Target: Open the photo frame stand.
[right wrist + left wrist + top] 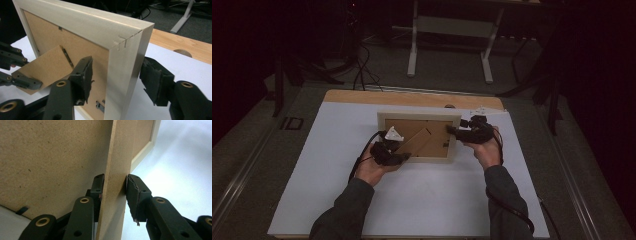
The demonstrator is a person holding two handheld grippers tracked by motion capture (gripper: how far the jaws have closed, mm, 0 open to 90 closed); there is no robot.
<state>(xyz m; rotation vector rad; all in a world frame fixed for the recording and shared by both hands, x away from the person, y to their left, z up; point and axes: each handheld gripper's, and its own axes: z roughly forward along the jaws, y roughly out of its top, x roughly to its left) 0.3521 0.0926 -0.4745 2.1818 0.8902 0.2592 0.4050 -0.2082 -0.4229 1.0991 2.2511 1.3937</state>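
The picture frame [419, 120] stood back-side toward the person on the white sheet [422, 195]. The left gripper [113, 191] was clamped on the frame's fibreboard stand leg [115, 170]. The right gripper [115, 80] straddled the frame's side rail, its jaws apart and clear of the wood.

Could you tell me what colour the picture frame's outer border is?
Pale, cream-coloured wood; the picture frame shows it best in the right gripper view.
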